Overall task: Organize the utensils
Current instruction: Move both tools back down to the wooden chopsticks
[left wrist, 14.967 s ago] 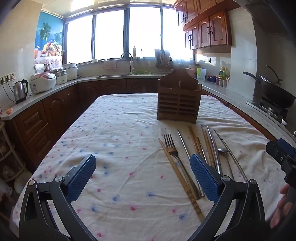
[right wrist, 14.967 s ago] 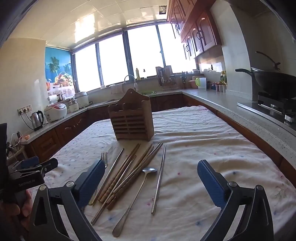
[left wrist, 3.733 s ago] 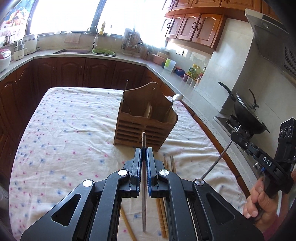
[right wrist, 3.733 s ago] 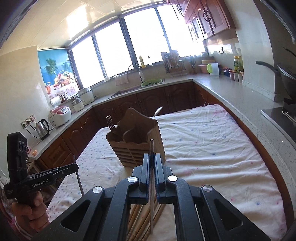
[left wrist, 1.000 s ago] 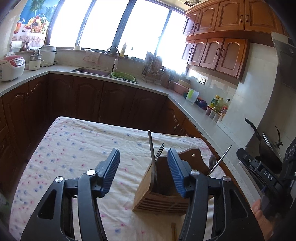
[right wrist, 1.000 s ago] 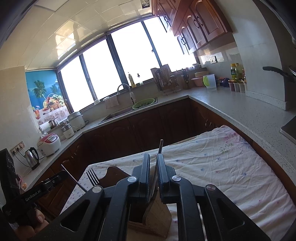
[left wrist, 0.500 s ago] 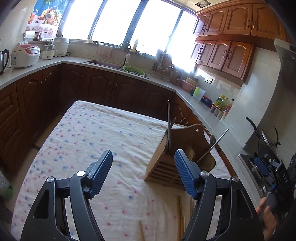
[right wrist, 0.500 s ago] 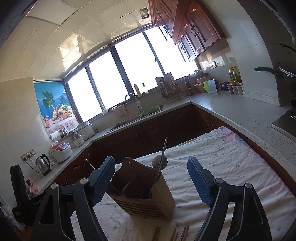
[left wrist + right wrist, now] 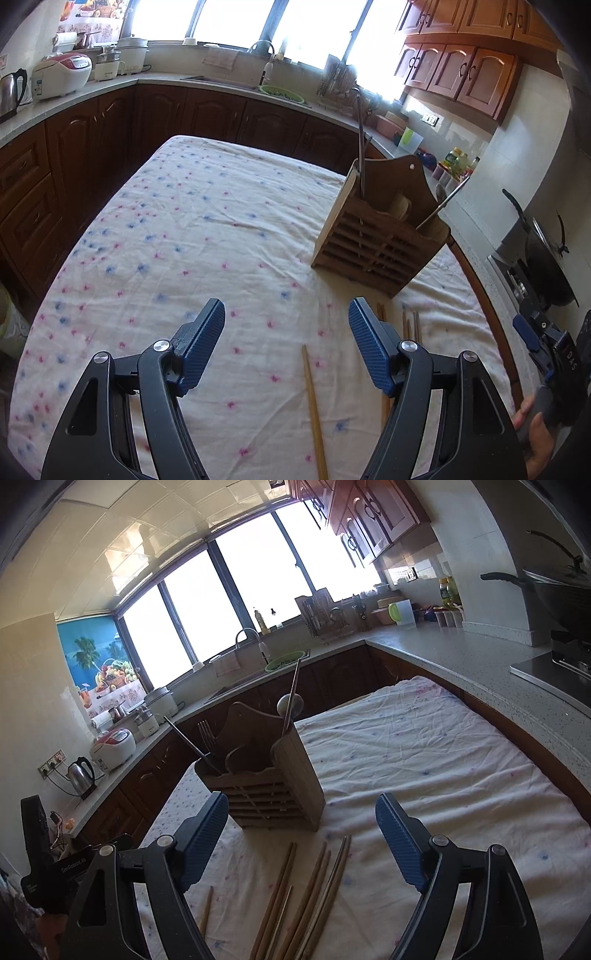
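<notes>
A wooden utensil holder (image 9: 380,236) (image 9: 269,779) stands on the floral tablecloth (image 9: 192,236). In it stand a fork (image 9: 206,734), a spoon (image 9: 290,704) and metal chopsticks (image 9: 360,147) (image 9: 293,690). Several wooden chopsticks (image 9: 295,897) and a metal one (image 9: 332,882) lie on the cloth in front of the holder; one wooden chopstick (image 9: 314,410) lies apart to the left. My left gripper (image 9: 286,350) is open and empty above the cloth, left of the holder. My right gripper (image 9: 303,842) is open and empty above the loose chopsticks.
Counters wrap around the table, with a sink (image 9: 236,79), rice cooker (image 9: 61,75) and kettle (image 9: 81,775) on the left and a wok on a stove (image 9: 546,258) on the right. The table's right edge (image 9: 546,753) is close to the counter.
Both grippers have let go of metal chopsticks, now standing in the holder, and opened. Both have drawn back and lower towards the near end of the table.
</notes>
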Available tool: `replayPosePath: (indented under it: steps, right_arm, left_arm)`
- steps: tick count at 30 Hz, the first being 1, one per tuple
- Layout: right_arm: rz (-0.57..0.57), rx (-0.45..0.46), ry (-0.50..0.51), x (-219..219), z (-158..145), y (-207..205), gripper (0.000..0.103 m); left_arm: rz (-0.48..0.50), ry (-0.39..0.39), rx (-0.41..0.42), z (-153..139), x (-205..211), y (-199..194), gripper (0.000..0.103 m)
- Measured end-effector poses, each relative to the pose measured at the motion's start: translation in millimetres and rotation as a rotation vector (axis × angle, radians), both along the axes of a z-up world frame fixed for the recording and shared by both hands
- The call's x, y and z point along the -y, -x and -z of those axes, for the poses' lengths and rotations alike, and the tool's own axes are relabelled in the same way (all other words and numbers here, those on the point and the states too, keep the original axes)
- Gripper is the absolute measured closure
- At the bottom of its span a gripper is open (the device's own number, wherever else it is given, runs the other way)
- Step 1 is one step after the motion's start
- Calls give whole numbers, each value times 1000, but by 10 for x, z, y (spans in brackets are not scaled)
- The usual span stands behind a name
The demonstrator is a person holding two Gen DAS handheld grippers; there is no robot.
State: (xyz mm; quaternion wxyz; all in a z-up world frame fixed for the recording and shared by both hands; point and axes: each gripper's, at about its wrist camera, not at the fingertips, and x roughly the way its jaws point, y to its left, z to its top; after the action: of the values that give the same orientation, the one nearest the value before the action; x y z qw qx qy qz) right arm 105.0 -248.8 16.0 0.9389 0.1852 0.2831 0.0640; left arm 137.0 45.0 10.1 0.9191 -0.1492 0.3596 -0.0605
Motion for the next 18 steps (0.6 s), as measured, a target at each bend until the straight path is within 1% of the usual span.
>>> replayPosePath:
  steps: [8, 13, 18]
  right_arm:
    - [-19, -83, 16, -44, 281, 125, 19]
    - [-32, -123, 21, -81, 391, 103, 19]
    - [-54, -154, 53, -169, 493, 95, 20]
  left_arm:
    - [19, -26, -79, 266, 93, 114, 32]
    - [31, -51, -109, 360, 161, 131, 32]
    - [48, -78, -133, 429, 229, 109, 32]
